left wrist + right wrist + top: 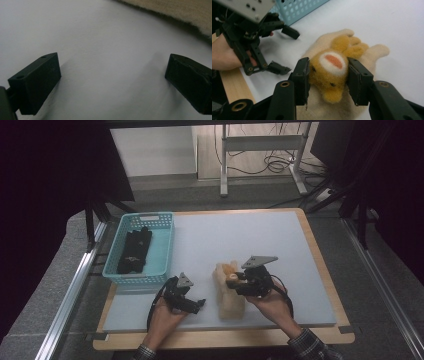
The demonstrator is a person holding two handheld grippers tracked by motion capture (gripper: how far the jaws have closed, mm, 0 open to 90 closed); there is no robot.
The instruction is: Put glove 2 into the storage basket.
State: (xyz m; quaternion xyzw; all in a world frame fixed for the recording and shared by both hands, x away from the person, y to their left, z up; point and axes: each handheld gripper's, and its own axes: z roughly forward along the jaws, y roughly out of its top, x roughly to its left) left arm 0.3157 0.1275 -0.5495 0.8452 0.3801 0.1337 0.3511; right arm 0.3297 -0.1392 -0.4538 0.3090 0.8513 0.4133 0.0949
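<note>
The orange toy (329,72) is lying on the cream glove (228,295) mid-table, with the right gripper (328,80) clamping its head; the basket (165,240) is holding 1 black item. Transfer appears pending. The left gripper (112,75) is gaping wide, holding nothing.

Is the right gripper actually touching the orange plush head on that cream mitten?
Touching. In the right gripper view the right gripper has both pads pressed against the sides of the plush head, with no gap on either side.

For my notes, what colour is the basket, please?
Light blue basket; clearest in the high view.
</note>
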